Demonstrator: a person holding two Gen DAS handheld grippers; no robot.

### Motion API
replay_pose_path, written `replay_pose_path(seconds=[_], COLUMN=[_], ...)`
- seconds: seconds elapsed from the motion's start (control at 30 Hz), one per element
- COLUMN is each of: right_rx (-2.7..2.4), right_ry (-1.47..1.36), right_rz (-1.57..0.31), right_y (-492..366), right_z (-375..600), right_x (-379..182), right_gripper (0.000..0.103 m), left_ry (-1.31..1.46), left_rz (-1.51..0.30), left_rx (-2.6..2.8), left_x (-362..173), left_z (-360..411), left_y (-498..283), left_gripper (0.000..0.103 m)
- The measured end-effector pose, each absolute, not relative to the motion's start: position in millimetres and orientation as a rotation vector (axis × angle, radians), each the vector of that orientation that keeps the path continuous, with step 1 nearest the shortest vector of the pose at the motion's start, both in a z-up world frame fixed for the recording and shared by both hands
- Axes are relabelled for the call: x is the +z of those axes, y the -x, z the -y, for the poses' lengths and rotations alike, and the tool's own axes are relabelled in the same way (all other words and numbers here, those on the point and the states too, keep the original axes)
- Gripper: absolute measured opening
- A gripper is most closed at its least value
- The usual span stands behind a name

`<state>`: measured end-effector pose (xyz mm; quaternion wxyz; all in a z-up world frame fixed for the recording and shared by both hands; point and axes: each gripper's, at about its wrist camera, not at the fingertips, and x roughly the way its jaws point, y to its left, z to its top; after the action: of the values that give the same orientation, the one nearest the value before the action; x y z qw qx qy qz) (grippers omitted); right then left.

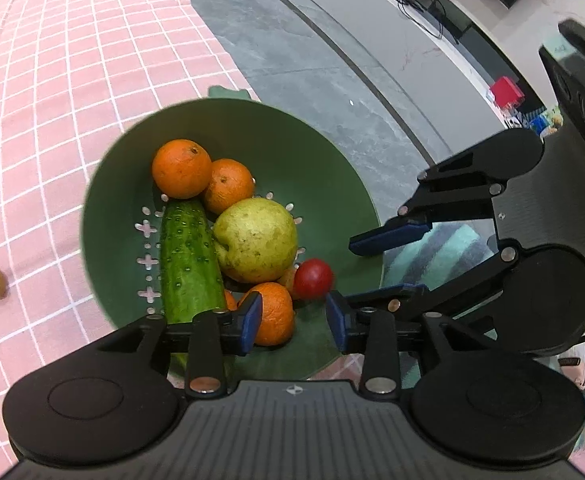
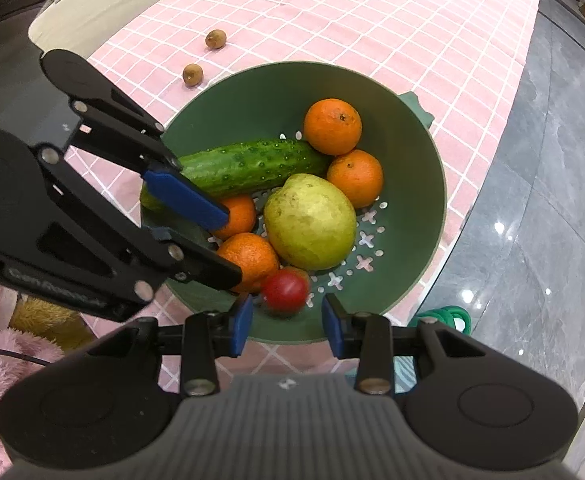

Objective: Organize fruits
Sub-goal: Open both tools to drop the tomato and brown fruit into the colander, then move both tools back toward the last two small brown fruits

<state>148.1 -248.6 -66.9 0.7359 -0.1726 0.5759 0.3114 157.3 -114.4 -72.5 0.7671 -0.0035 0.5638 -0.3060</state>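
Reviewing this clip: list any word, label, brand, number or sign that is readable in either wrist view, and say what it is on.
No text can be read in full.
Left gripper: raised lettering along its black body, too blurred to read.
Right gripper: a small white emblem on its grey housing, a mark and not letters.
Green bowl and the fruit: no labels visible.

pink checked tablecloth (image 2: 372,20), grey marble floor (image 2: 552,200)
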Motion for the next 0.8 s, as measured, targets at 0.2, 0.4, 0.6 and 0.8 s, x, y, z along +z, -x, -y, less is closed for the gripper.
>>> replay_pose_path(seconds=[0.2,0.4,0.6,0.8], right_rx=[0.662,0.605,0.529,0.447], right_ry=[0.330,0.269,0.164,0.035], right_rz=[-1.241,-1.175,-1.080,-0.955], right_y=[-142,-127,-112,-105], right_z=[250,245,234,216], right_x=[-55,-35,-16,1], right_gripper=[0.040,0.045,0.051,0.057], left_ry=[0.030,0.051,0.046,0.075], left_rz=[-1.156,-1.087,-1.027,-0.952], left_rx=[-0.617,-0.511,-0.400,-0.310], left_x=[-49,-29,-20,-14], left_z=[93,63,35,4], left_y=[-154,-149,-142,-136], left_gripper=[0.044,0.044,0.044,0.044])
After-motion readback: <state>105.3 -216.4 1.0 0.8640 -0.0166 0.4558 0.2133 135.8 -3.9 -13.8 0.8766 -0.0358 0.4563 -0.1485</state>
